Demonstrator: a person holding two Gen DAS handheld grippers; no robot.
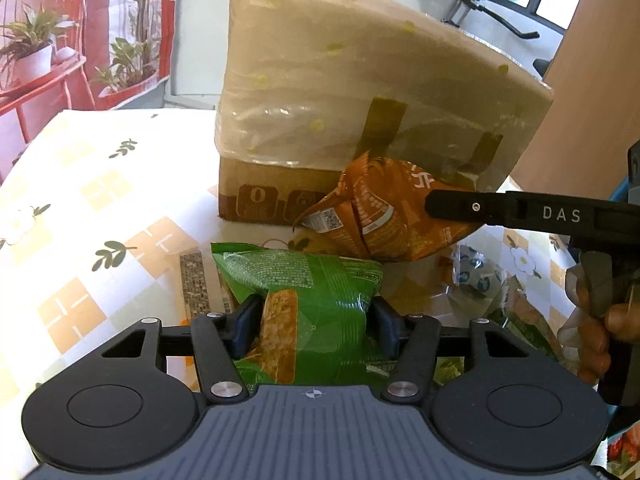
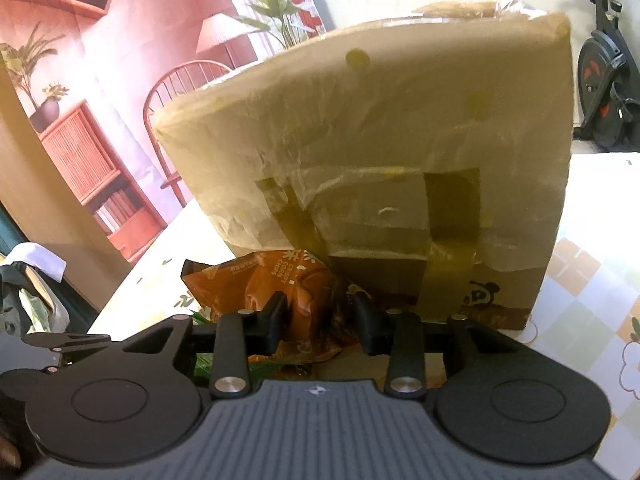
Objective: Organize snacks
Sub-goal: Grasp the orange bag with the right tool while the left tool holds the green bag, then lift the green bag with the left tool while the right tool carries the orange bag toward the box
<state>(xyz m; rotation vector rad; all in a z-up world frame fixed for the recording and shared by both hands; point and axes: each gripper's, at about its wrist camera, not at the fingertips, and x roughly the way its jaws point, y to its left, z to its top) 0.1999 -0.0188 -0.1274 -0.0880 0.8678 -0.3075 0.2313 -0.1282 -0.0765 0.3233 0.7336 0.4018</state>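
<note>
**Snacks gripped in both hands, box ahead**

Snacks are mid-sort. My left hand-held gripper [image 1: 313,322] pinches the green snack bag [image 1: 304,292] low over the patterned surface [image 1: 80,208]. To the right, my right hand-held gripper [image 2: 320,320] clamps the orange corn chips bag [image 2: 296,288] against the taped cardboard box [image 2: 380,152]. Next, I judge, both need lifting over the box rim.

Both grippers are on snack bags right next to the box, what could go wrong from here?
The left gripper pinches the puffy green bag hard; it may burst or slip. The right gripper grips the orange corn chips bag against the cardboard box, so lifting could snag it.
</note>
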